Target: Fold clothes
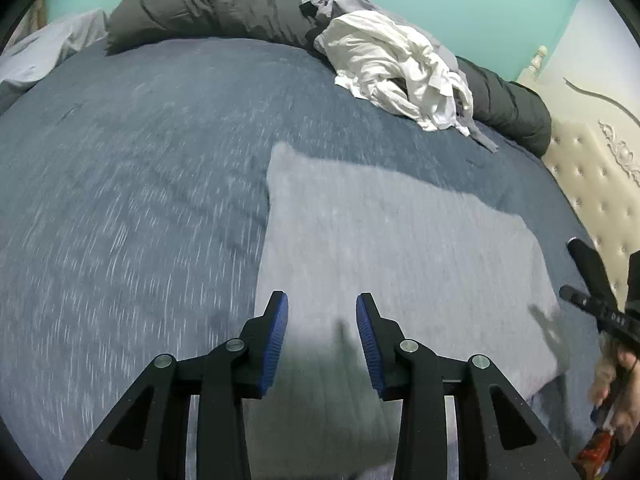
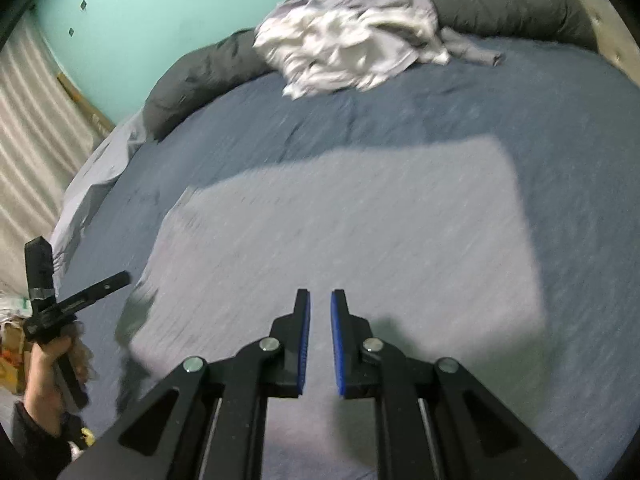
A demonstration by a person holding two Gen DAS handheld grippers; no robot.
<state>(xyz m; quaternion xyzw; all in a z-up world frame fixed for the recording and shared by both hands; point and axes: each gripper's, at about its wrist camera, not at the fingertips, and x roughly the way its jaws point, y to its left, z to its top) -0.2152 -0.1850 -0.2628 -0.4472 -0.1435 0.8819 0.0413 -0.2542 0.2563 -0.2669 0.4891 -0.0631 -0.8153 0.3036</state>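
Left tongs point(image 1: 322, 300) wide, right tongs point(image 2: 320, 298) narrow — both empty above folded grey cloth point(image 2: 340, 232); white clothes pile point(image 1: 396, 76) at 1 o'clock on bed point(image 1: 140, 160).

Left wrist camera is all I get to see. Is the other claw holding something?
Observer: No. The right claw holds nothing. Its jaws stand a narrow gap apart, over the folded gray cloth.
Operator: What's past the bed on that side?
Observer: A pale striped curtain hangs next to the teal wall.
Operator: Can you see who's holding my claw?
Observer: Only a left hand and a dark sleeve, gripping the handle of the left claw off the edge of the bed.
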